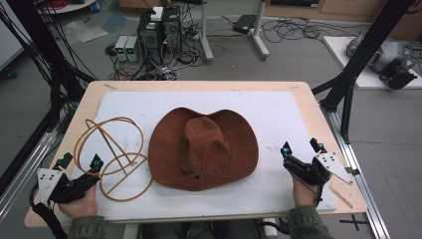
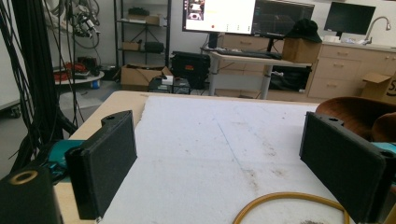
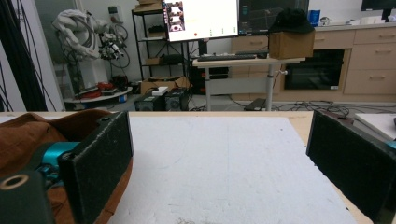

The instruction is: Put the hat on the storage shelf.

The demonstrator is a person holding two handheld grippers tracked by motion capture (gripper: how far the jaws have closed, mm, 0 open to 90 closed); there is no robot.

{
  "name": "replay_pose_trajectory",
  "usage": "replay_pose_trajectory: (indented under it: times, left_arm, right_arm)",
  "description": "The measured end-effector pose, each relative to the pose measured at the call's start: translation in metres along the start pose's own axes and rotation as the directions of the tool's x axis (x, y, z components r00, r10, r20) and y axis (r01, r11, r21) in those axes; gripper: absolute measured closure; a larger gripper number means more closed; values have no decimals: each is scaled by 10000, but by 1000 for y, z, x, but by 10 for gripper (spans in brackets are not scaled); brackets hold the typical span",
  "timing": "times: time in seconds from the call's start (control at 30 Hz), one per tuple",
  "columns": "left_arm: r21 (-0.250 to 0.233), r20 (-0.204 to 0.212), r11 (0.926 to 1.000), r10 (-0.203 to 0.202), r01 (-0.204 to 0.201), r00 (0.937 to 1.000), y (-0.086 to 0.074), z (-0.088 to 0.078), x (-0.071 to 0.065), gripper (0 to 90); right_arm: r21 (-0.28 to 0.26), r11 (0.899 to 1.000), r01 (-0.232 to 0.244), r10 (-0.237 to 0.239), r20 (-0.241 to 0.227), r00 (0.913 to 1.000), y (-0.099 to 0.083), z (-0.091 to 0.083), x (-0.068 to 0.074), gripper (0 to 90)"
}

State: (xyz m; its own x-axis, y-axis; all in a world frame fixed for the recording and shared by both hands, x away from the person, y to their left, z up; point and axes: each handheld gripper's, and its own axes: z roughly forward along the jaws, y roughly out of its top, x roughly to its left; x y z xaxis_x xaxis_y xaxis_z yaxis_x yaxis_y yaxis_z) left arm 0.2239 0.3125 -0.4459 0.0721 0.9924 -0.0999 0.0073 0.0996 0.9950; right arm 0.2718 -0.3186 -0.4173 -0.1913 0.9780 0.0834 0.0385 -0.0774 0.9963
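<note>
Brown felt hat (image 1: 204,149), wide-brimmed with a dented crown, lies crown up in the middle of a white mat (image 1: 278,112) that covers most of a pale wooden surface (image 1: 311,107). Just beside its brim, toward the person's left, stands a wire hat stand (image 1: 113,157) made of tan hoops, its lower ring close to or touching the brim edge; which of the two cannot be told. The left tool (image 1: 79,163) rests at the near left corner, its jaws spread apart and holding nothing, pointing toward the stand. In the left gripper view a curve of the tan hoop (image 2: 289,201) lies low between the jaws, untouched, with the hat's brim (image 2: 355,114) beyond the right jaw. The right tool (image 1: 301,148) sits at the near right edge of the mat, well apart from the hat, jaws likewise spread and empty; the right gripper view shows bare mat between them and brown felt (image 3: 28,135) behind the left jaw. Judging from this layout, the work looks barely begun: the hat is not on the stand and neither piece is gripped. What seems left is taking hold of the hat, lifting it, and settling it over the hoops.
</note>
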Motion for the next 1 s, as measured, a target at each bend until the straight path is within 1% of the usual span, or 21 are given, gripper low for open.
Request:
replay_pose_trajectory:
  times: [0.07, 0.1, 0.17, 0.2, 0.23, 0.3, 0.37, 0.5, 0.63, 0.7, 0.77, 0.83, 0.87, 0.9, 0.93, 0.97, 1.0]
  left_arm:
    - [-4, -12, 10000, -17, 17, 10000, 0, 0, 0, 112]
    - [-4, -20, 10000, -8, 8, 10000, 0, 0, 0, 112]
    - [-3, -19, 10000, -8, 8, 10000, 0, 0, 1, 112]
    - [-2, -21, 10000, -4, 4, 10000, 0, 0, 1, 112]
    - [-5, -20, 10000, -6, 6, 10000, 0, 0, 1, 112]
    - [-5, -17, 10000, -30, 30, 10000, 0, 0, 1, 112]
    - [-19, -19, 10000, -29, 29, 10000, 0, 0, 1, 112]
    - [-32, -10, 10000, -43, 43, 10000, 0, 0, 0, 112]
    - [-23, -36, 10000, -21, 21, 10000, 0, -1, 0, 112]
    - [-6, -43, 10000, -20, 20, 10000, 0, -1, 1, 112]
    - [-14, -49, 10000, -36, 36, 10000, 0, -1, 0, 112]
    - [-5, -63, 10000, -27, 27, 10000, 0, -1, 0, 112]
    - [-2, -62, 10000, -33, 33, 10000, 0, -1, 0, 112]
    - [-3, -58, 10000, -38, 38, 10000, 0, -1, 0, 112]
    - [-3, -39, 10000, -30, 30, 10000, 0, -1, 1, 112]
    - [-7, -27, 10000, -43, 43, 10000, 0, 0, 1, 112]
    - [-8, -23, 10000, -55, 55, 10000, 0, 0, 0, 112]
  right_arm:
    - [-62, 10000, 66, -66, 5, 10000, 0, 0, -1, 64]
    - [-43, 10000, -47, 47, 25, 10000, 1, -1, 0, 63]
    - [-97, 10000, -6, 7, 46, 10000, 1, -1, -1, 56]
    - [-101, 9999, -8, 9, 116, 9999, 1, -1, -1, 32]
    - [-61, 9999, -88, 89, 200, 9998, 1, 0, -1, 31]
    - [-80, 9998, -173, 174, 196, 9997, 1, 0, -1, 32]
    - [-48, 9999, -140, 141, 195, 9997, 1, 0, -2, 32]
    - [-88, 9998, -176, 177, 123, 9998, 1, 0, -1, 32]
    - [-18, 9999, -155, 155, -54, 9999, 2, 2, 0, 32]
    - [40, 9995, -311, 312, -293, 9991, 3, 3, 2, 32]
    - [134, 9990, -438, 446, -667, 9968, 7, 6, 4, 30]
    - [163, 9990, -413, 428, -1072, 9933, 13, 10, 7, 30]
    - [390, 9986, -347, 406, -1628, 9858, 19, 15, 11, 30]
    - [390, 9986, -347, 406, -1628, 9858, 19, 15, 11, 30]
    - [566, 9983, -133, 240, -1929, 9809, 21, 19, 13, 30]
    - [732, 9973, 67, 101, -2259, 9741, 24, 23, 16, 30]
    - [885, 9958, 242, 4, -2677, 9635, 27, 27, 18, 30]
